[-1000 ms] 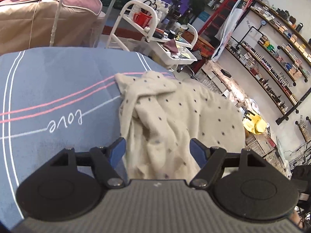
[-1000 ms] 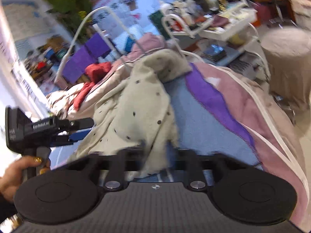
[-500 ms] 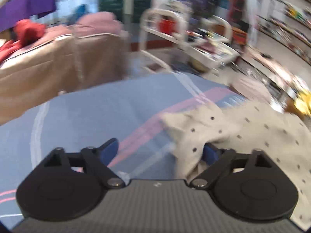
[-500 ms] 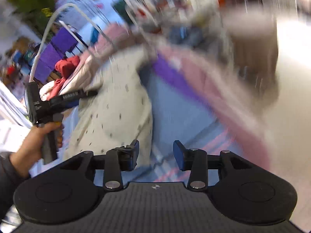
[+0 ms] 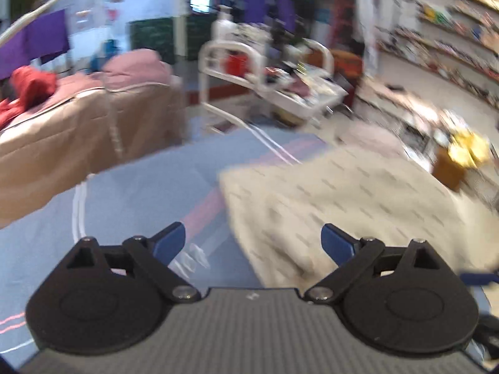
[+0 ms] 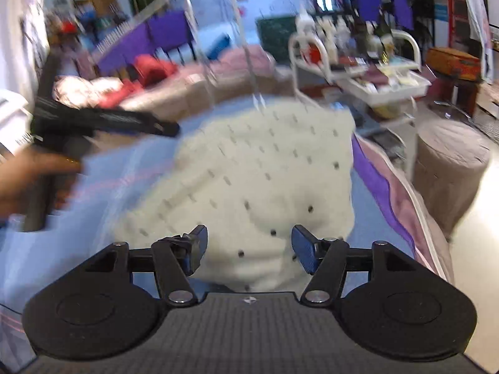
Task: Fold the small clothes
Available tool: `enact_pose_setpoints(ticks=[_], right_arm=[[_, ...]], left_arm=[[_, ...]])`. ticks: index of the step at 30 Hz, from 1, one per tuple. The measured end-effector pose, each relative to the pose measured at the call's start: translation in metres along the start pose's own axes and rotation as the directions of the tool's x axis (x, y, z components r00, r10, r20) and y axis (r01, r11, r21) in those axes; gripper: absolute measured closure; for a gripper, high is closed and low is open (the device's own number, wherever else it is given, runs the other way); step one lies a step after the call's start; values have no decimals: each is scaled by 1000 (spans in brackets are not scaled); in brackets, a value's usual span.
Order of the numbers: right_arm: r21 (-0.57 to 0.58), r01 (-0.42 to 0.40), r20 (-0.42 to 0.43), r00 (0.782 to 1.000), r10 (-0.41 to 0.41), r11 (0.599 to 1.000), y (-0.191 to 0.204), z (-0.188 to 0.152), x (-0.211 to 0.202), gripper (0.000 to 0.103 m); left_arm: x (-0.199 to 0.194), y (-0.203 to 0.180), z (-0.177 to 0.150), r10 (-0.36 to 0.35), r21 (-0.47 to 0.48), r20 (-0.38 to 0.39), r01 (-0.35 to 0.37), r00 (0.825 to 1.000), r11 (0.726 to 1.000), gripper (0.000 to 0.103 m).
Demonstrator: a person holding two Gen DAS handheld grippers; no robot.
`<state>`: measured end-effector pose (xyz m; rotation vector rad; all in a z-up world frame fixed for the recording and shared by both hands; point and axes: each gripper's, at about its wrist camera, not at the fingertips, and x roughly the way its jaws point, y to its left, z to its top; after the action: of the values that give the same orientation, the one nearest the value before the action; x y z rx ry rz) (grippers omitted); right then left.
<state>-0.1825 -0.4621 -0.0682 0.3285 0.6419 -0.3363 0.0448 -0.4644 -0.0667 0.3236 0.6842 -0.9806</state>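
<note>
Both views blurred; garment (image 6: 249, 180) edge cut off under right claw (image 6: 249, 246).

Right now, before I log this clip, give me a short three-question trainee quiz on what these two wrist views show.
1. True or false: the left gripper has cloth pinched between its jaws.
2. Multiple choice: the cream dotted garment lies on A) a white trolley, B) a blue bedcover, C) the floor.
3. Short answer: what dark object does the hand hold at the left of the right wrist view?

Key
1. False. Its jaws stand wide apart over the blue bedcover and grip nothing.
2. B.
3. The left gripper, gripped by its handle. The right gripper has its jaws opening, with the garment showing beyond them and not pinched.
</note>
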Motion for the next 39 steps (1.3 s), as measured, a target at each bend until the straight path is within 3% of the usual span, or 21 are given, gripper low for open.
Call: enact_pose_setpoints(ticks=[3,7,10,14,20,22,26,39], right_arm=[[51,1,8,1000,-1,999,2,2,-6,0],[111,64,48,996,-70,992,9,7,-34,0],[69,122,64,990,-126,990,26,12,-53,0],[6,187,64,980,-187,982,47,20,-72,0],[-22,249,48,968,-248,968,62,28,-79,0],[10,260,36,965,-260,966,59,28,-73,0],[85,267,23,963,-270,960,52,25,-73,0],[81,280,13,960,-281,957,53,23,-69,0]], left_arm=[[-21,-22,-11,-37,19,-8,37,999,999,2],[-58,-42,-17,50,88,-4,-50,999,995,0],[-98,-48,-23,112,80,18,-113,994,990,0],[-135,-43,-20,114,56,-21,-113,993,992,0],[-167,-55,-28,194,127,-16,-191,981,973,0],[-171,-56,-30,211,128,-14,-207,977,970,0],[-170,-52,-32,158,95,-48,-153,986,984,0],[-164,-50,-35,154,74,-72,-149,985,986,0]])
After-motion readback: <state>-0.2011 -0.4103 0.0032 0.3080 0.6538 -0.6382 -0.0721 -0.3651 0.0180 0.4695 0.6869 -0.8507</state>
